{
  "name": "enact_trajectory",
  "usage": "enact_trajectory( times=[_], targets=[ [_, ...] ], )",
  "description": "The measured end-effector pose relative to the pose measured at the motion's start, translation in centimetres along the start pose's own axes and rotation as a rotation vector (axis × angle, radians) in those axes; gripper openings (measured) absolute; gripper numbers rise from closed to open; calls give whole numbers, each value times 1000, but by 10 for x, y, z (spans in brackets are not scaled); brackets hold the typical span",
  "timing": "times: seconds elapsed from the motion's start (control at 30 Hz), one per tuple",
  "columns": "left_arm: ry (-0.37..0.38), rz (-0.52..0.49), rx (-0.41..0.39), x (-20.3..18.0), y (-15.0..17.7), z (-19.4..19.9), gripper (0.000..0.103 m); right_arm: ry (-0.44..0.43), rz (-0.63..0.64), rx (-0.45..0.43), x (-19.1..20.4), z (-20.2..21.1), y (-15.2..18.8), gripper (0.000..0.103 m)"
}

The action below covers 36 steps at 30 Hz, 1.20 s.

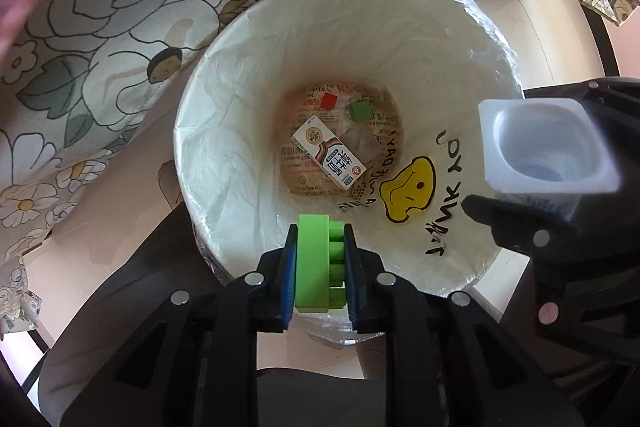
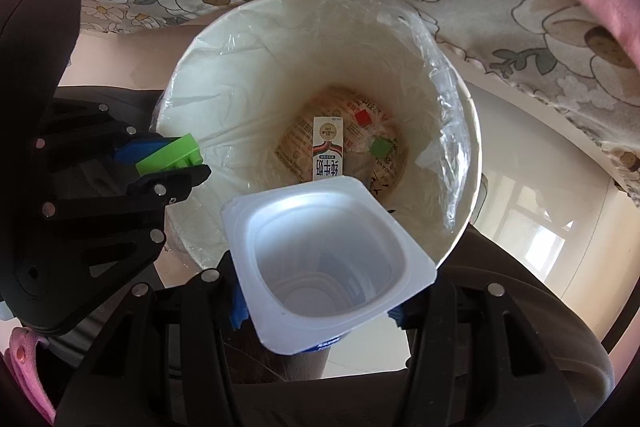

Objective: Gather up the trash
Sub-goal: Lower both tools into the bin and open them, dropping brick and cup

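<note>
A white trash bin [image 1: 224, 99] with a clear plastic liner sits below both grippers; it also shows in the right wrist view [image 2: 460, 147]. A milk carton [image 1: 330, 154] [image 2: 328, 155] and small red and green scraps lie at its bottom. My left gripper [image 1: 320, 267] is shut on a green toy brick [image 1: 316, 263] above the bin's near rim; the brick also shows in the right wrist view [image 2: 170, 157]. My right gripper [image 2: 320, 311] is shut on an empty white yogurt cup [image 2: 324, 263] above the bin's rim; the cup also shows in the left wrist view [image 1: 548, 147].
A floral cloth [image 1: 120, 7] with a pink hem hangs beside the bin on its far side. The floor [image 1: 552, 35] is pale tile. A printed smiley face [image 1: 408, 187] marks the liner's inner wall.
</note>
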<state>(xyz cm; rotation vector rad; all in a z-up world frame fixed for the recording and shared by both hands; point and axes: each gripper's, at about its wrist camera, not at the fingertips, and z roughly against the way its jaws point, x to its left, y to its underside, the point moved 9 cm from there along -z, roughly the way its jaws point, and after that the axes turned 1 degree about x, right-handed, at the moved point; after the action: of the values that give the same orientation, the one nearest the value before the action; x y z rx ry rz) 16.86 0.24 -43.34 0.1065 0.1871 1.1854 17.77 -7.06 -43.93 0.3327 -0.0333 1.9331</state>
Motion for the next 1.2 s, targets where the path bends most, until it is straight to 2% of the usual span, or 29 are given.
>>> enact_trajectory(
  times=[0.33,0.73,0.8,0.9,0.93,1.2],
  targets=[
    [72,98,43,5,-7,-34,23,8,-8,48,-4,-24,1,53],
    [129,155,84,6,-14,-57,23,-3,-11,71,-5,-50,-7,53],
    [125,156,86,6,-14,-58,30,-4,-9,77,-6,-53,-8,55],
    [119,173,81,7,-16,-57,48,37,12,70,-8,-55,-11,62],
    [121,176,75,7,-17,-57,50,38,16,64,-7,-56,-12,62],
    [113,169,77,8,-18,-57,50,39,20,62,-9,-55,-12,62]
  ],
)
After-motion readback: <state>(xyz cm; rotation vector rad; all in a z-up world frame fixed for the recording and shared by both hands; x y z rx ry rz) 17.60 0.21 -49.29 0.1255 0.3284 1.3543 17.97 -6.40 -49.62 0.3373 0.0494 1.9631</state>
